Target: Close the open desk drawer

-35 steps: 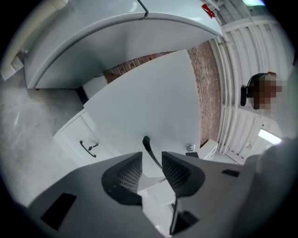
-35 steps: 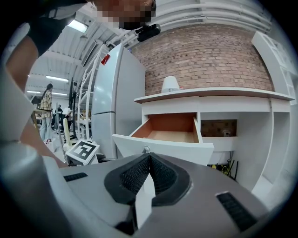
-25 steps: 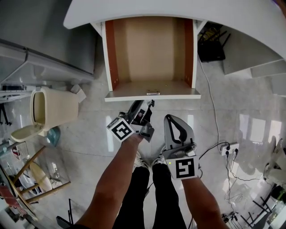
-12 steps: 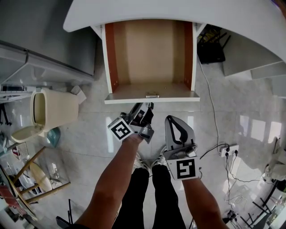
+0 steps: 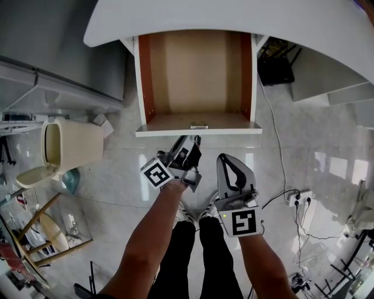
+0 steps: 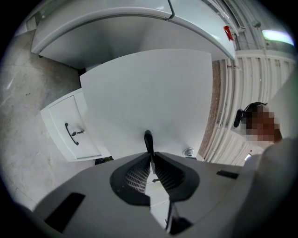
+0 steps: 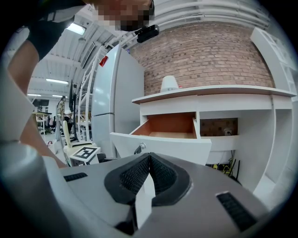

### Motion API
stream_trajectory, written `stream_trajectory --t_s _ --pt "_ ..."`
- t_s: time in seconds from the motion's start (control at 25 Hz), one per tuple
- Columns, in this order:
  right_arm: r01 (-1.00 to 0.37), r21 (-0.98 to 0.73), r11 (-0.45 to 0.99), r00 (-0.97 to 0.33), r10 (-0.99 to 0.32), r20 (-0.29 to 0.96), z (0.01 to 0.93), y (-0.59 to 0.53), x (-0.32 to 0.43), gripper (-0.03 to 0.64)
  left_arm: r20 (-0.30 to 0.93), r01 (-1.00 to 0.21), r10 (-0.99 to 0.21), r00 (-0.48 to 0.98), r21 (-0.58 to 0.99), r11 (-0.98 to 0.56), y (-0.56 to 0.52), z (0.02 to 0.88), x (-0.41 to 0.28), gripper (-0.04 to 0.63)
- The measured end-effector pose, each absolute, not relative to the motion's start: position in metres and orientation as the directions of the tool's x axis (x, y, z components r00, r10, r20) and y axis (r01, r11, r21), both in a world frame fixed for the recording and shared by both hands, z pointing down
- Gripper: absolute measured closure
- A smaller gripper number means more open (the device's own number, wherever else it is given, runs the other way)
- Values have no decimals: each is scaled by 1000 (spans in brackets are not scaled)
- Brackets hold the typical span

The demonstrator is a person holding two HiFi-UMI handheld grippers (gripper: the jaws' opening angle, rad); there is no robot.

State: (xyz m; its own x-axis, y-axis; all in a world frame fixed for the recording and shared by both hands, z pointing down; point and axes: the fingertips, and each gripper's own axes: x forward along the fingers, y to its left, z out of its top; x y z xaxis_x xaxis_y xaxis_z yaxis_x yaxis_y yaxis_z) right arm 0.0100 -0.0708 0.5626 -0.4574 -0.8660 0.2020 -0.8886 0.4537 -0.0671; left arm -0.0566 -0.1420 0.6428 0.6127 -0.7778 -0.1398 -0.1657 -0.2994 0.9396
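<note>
- The drawer (image 5: 198,70) stands pulled well out of the white desk (image 5: 234,17), empty, with its open top facing up.
- Its long axis runs from the desk straight toward the person, from top to bottom in the head view. The orange-brown side walls lie along that line.
- The white front panel (image 5: 234,129) lies crosswise at the end nearest the person and faces them. A small handle (image 6: 148,139) sits at its middle.
- In the right gripper view the drawer juts from under the desk top, toward the camera and a little to the left.
- The left gripper (image 5: 194,140) reaches up to the middle of the front panel, with its tips at the handle. Its jaws are closing and nearly together. The thin dark handle stands between the tips, and the pads touch its sides.
- The right gripper (image 5: 225,157) hangs just to the right of the left one, a little short of the panel and touching nothing. Its jaws are pressed together with nothing between them.
- A cream bin (image 5: 76,140) stands on the tiled floor (image 5: 117,175), well to the left of the drawer.
</note>
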Motion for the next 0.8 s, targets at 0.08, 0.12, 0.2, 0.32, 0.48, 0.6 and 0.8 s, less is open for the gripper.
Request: stream_trajectory --t_s 0.08,0.12,0.2,0.32,0.48,0.6,0.8 --pt "-892 -70 448 -452 -869 200 562 -72 11 591 -153 -141 -774 615 944 -299 -141 642 -56 563" --pt "-893 -72 445 -449 -871 200 562 -73 12 591 -147 -154 -775 615 941 -301 -142 640 -56 563" --pt "-894 -76 441 -447 -871 201 562 -73 12 591 -132 -176 -779 613 938 -298 -143 636 -57 563" --pt "-895 -76 440 -447 -873 198 559 -75 12 591 -151 -119 -780 608 953 -278 -142 635 -55 563" --pt "-896 -64 440 -443 -874 200 558 -75 17 591 -172 -123 -778 605 945 -304 -144 620 -55 565" --pt "-901 -64 429 -432 -879 200 557 -77 22 591 -164 -113 -776 609 951 -289 -144 616 -53 565" --pt "-905 -64 422 -426 -886 186 550 -81 23 591 -152 -106 -780 607 957 -269 -145 611 -53 565"
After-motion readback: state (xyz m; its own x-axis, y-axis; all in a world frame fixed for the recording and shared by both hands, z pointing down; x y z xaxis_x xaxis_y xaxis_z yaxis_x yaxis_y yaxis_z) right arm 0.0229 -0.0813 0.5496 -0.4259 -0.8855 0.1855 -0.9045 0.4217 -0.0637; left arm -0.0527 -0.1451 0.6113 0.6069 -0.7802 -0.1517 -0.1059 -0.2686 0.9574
